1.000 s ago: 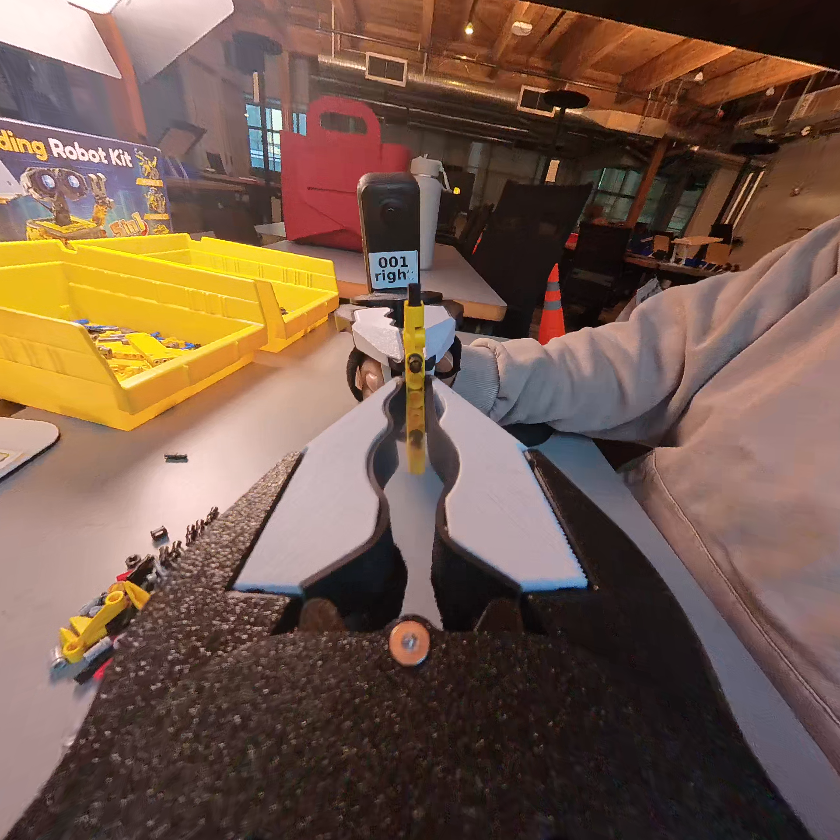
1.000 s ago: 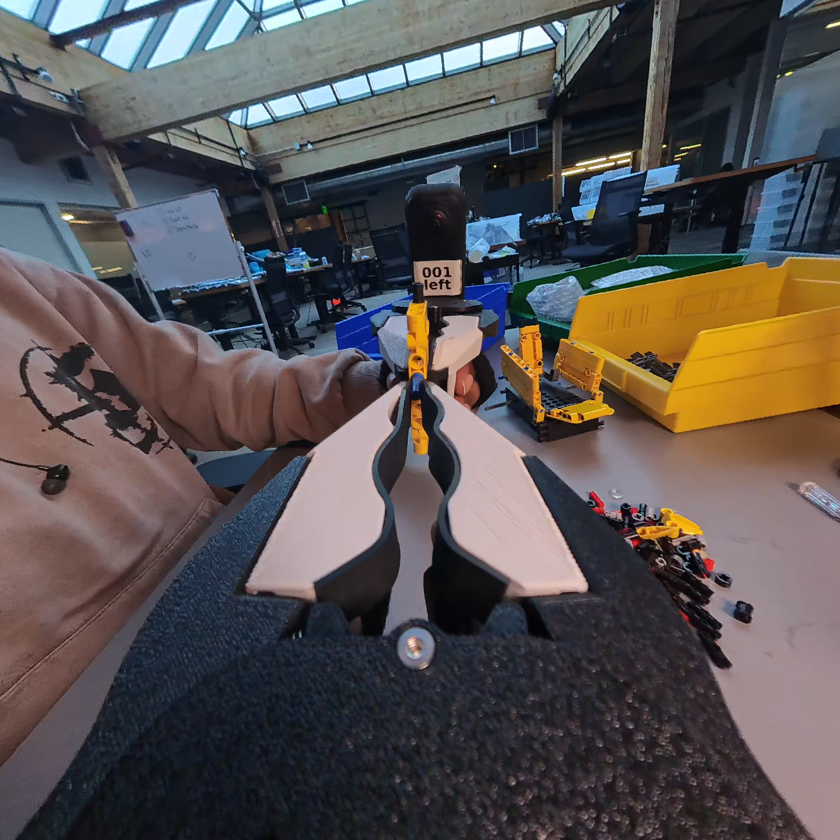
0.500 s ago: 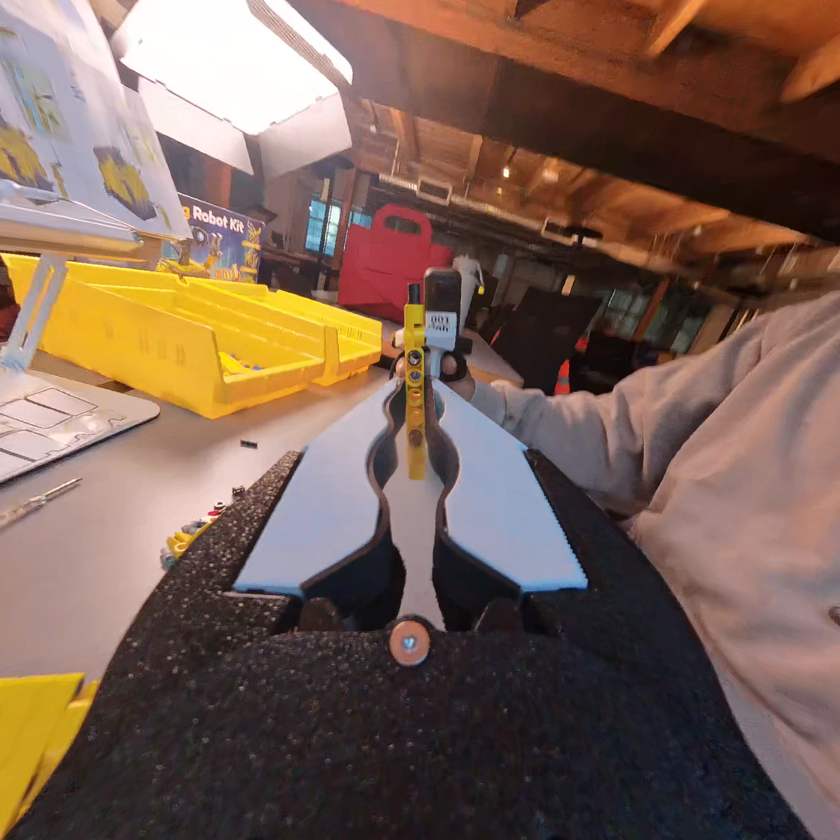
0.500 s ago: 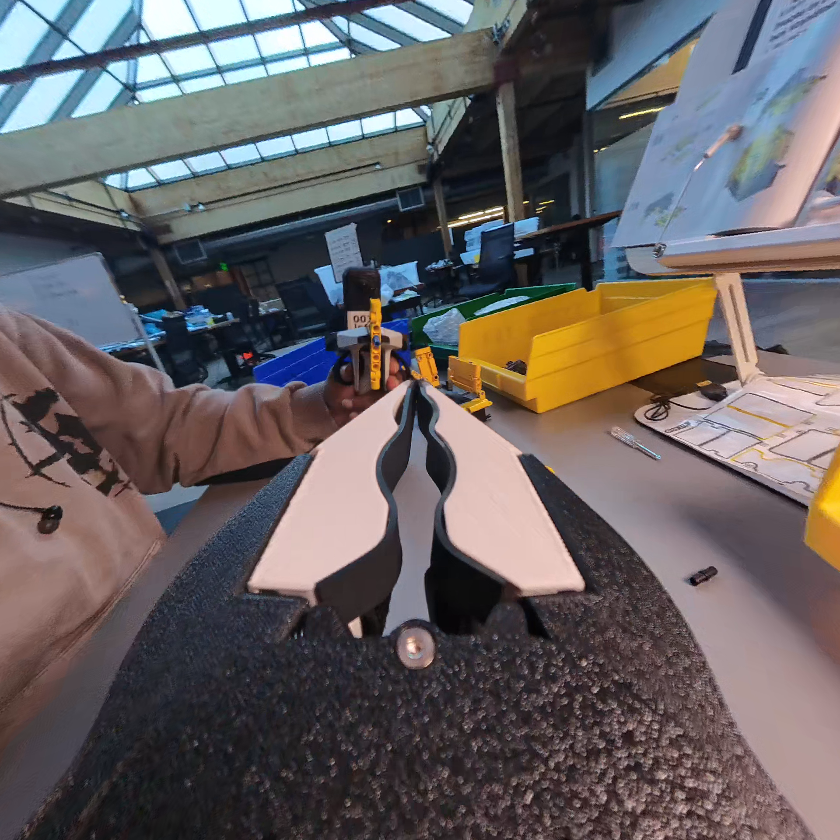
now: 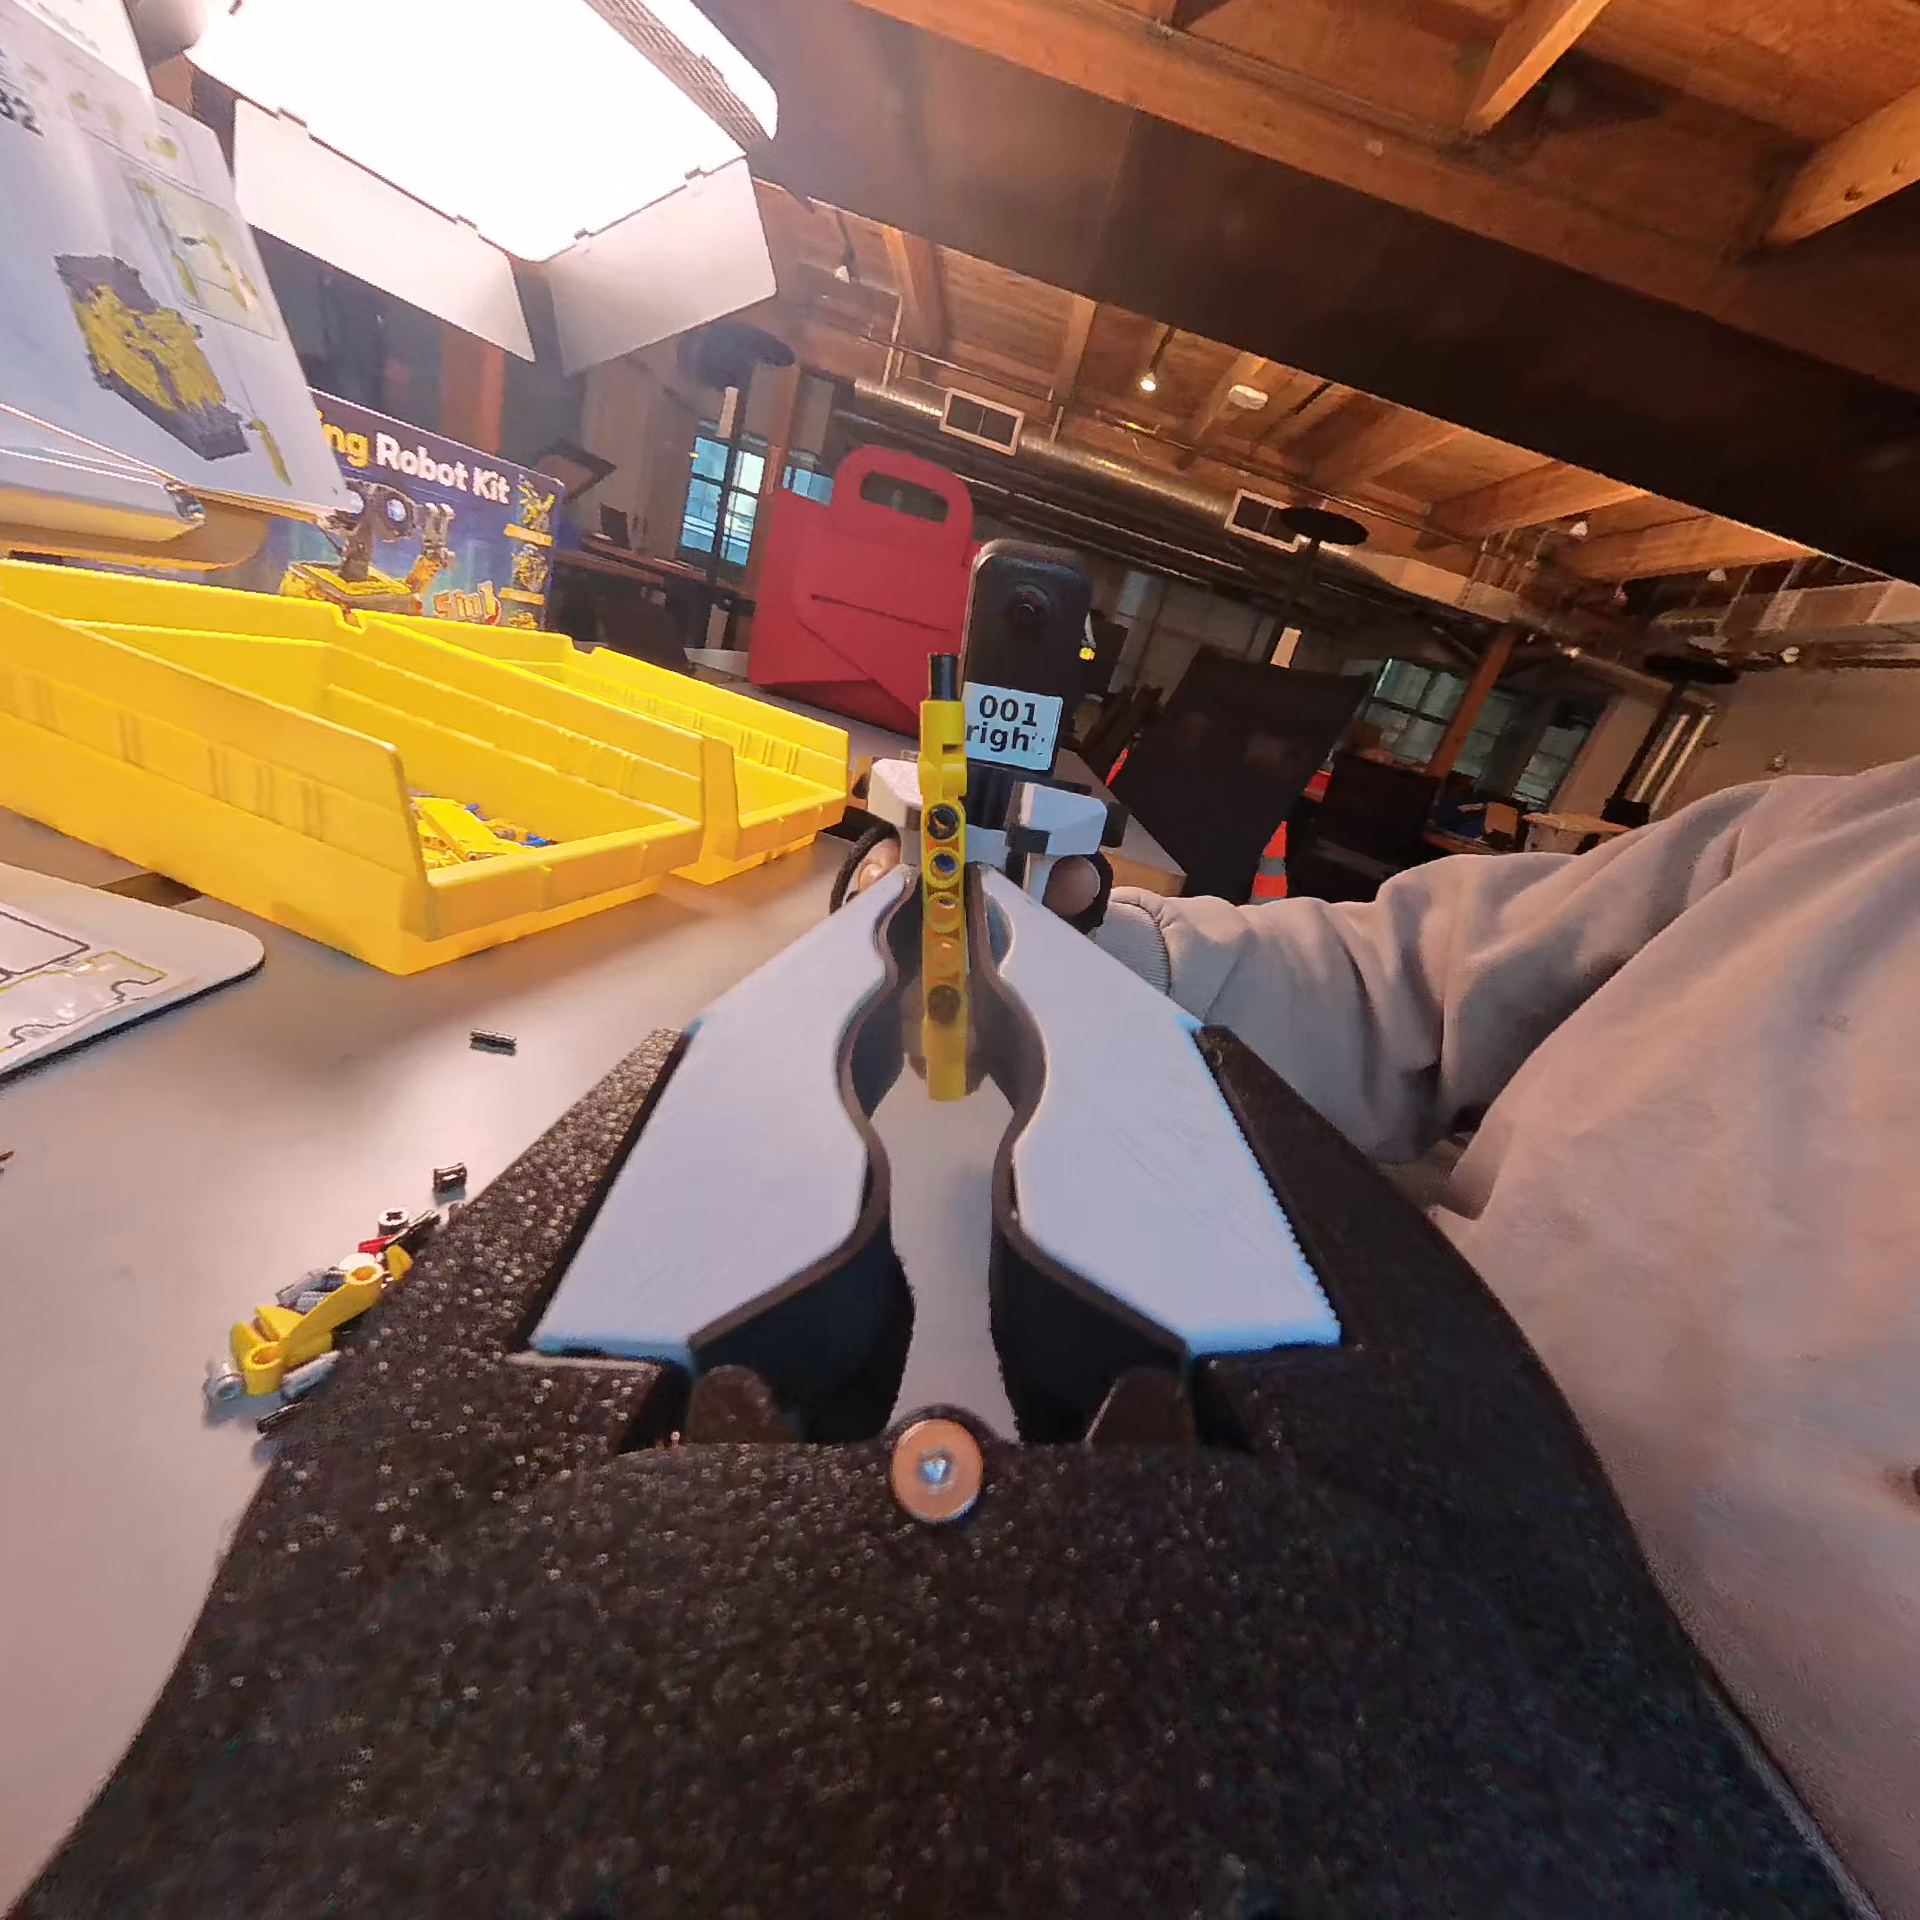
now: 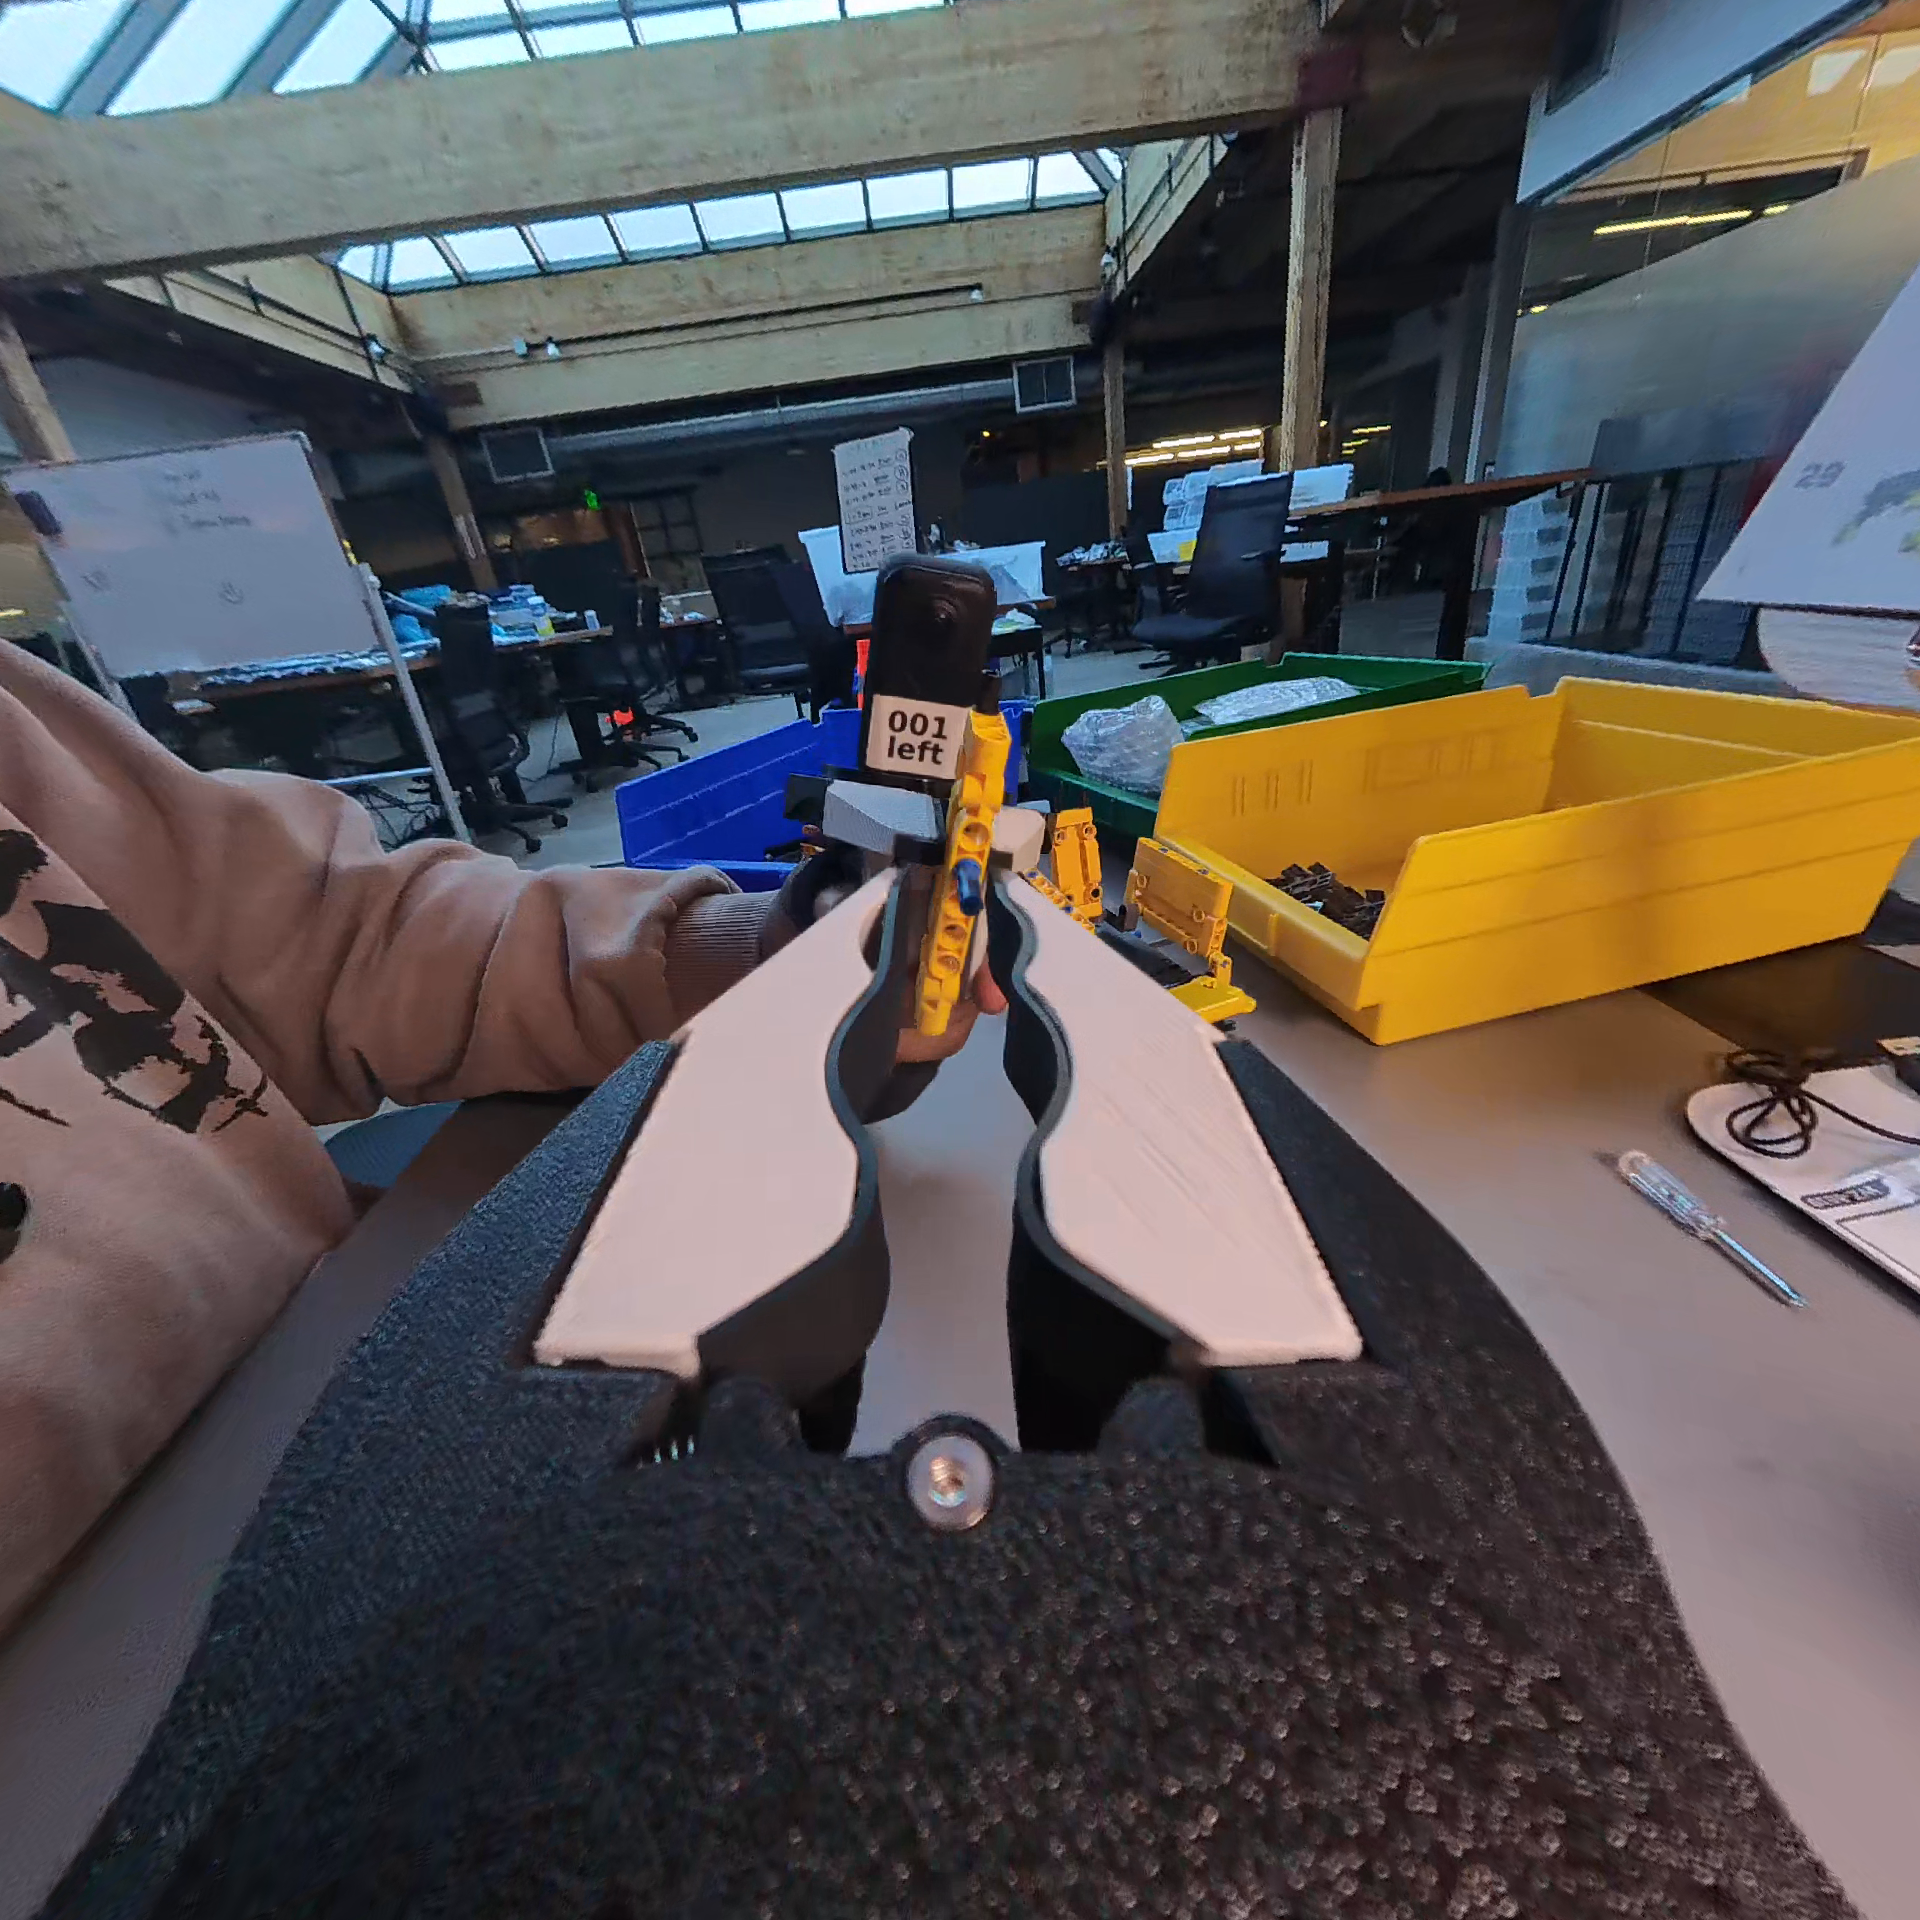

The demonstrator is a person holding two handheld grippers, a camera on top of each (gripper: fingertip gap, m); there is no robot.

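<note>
My left gripper (image 5: 943,896) is shut on a yellow holed beam (image 5: 945,1039) and holds it upright above the grey table (image 5: 312,1122). A black pin sticks out of the beam's top. In the right wrist view the same beam (image 6: 951,935) stands slightly tilted between the tips of my right gripper (image 6: 945,883), with a blue pin (image 6: 968,881) in its side. The right jaws are partly open, with small gaps on either side of the beam. The two grippers face each other tip to tip. The right gripper's body (image 5: 1049,821) shows beyond the beam, and the left's (image 6: 873,816) likewise.
Yellow bins (image 5: 416,831), a kit box (image 5: 436,520), a booklet on a stand (image 5: 135,312) and loose pieces (image 5: 312,1330) lie left. A yellow bin (image 6: 1558,862), green bin (image 6: 1247,707), blue bin (image 6: 727,800), part-built yellow model (image 6: 1164,914) and screwdriver (image 6: 1704,1226) lie right. Left and right tips are no more than a few centimetres apart.
A second ago both grippers met at the beam. Half a second ago they stood apart, the right one shut and empty. Now they are together again, the right jaws opened around the beam.
</note>
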